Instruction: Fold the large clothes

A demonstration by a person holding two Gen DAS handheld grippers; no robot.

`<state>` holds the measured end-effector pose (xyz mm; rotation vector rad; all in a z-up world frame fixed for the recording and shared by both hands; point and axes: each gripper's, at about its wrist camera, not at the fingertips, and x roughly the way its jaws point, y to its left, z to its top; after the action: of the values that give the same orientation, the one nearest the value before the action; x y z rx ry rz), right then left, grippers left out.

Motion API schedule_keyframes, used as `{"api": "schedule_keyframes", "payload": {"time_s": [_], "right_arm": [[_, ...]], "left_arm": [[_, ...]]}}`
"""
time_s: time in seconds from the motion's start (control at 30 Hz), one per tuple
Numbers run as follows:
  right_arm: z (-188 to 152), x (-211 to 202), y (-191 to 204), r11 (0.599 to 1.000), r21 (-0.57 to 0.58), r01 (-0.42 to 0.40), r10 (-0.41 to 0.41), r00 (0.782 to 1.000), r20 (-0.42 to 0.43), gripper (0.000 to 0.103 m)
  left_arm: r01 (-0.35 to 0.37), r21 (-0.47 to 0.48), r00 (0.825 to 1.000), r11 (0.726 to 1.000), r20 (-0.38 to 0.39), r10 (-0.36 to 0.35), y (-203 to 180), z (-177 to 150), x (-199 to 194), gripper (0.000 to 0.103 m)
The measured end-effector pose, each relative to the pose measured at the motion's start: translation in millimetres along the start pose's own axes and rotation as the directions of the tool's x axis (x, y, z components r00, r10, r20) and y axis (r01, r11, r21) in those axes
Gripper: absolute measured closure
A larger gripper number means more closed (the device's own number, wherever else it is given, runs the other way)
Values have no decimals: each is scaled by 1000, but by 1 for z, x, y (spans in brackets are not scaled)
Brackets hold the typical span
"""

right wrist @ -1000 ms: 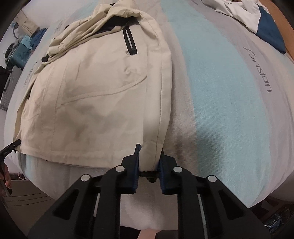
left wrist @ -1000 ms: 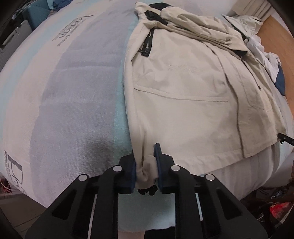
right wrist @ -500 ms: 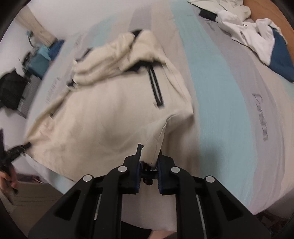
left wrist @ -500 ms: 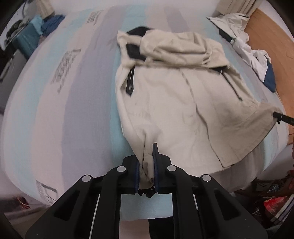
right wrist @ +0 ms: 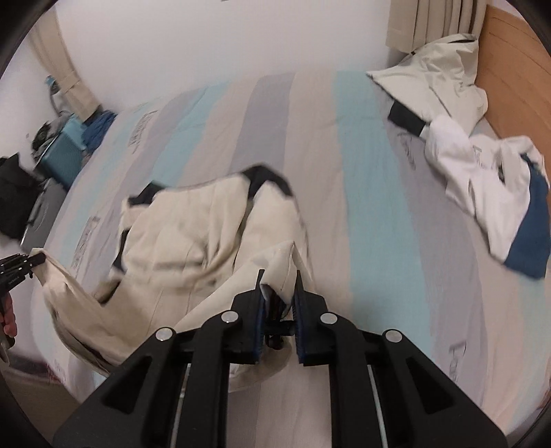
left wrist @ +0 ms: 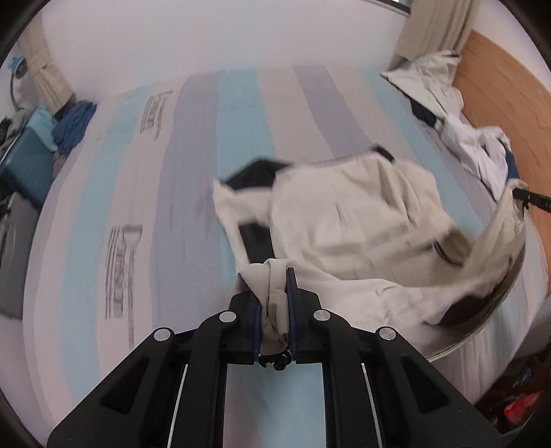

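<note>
A beige jacket (left wrist: pixel 347 220) with a black lining hangs lifted over the striped bed (left wrist: pixel 193 179), its collar end trailing on the cover. My left gripper (left wrist: pixel 273 296) is shut on one bottom corner of its hem. In the right wrist view the same jacket (right wrist: pixel 193 234) sags between both hands, and my right gripper (right wrist: pixel 278 293) is shut on the other hem corner. Each view shows the opposite gripper as a black tip at the frame edge, the right gripper (left wrist: pixel 530 197) and the left gripper (right wrist: pixel 20 265), with cloth bunched in it. The picture is blurred.
A heap of white, beige and blue clothes (right wrist: pixel 489 193) lies at the bed's far right beside the wooden headboard (right wrist: pixel 513 79). A teal box (right wrist: pixel 63 151) and dark things stand on the floor at the left. Curtains (right wrist: pixel 434 20) hang behind. The bed's middle stripes lie bare.
Both grippers have risen and pulled back with the hem corners held. The jacket went from lying flat on the bed to hanging bunched between them, and the far wall has come into view.
</note>
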<state>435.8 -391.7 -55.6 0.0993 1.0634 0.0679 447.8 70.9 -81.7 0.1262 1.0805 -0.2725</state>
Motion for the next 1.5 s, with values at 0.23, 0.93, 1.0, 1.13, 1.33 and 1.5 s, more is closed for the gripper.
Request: {"api": "schedule_keyframes", "payload": {"time_s": [0.23,0.93,1.0,1.13,1.33,1.5], "right_arm": [[81,74,-8,997,10,81,-81,997,-8,90],[176,278,10,986,-142,87,-115,974,-196,90],[176,286,11,986,-138,89,-116,972,-203,90],[175,295,13,985,-144,95,-124,970,-207,90],[175,286,20,987,-135,88,-109,982,-153,57],[182,263,31,983,-174,60,-73,995,-68,40]], "left_arm": [[-3,-84,1000,996,-13,2,43,82,88,93],[-91,-213,971,973,-235,40,108,143,275,92],[-90,-222,971,971,-237,36,110,144,280,92],[-95,-198,970,976,-239,47,107,145,284,91],[-32,-191,988,981,-156,2,101,144,262,44],[22,-193,999,981,-24,-27,92,143,228,9]]}}
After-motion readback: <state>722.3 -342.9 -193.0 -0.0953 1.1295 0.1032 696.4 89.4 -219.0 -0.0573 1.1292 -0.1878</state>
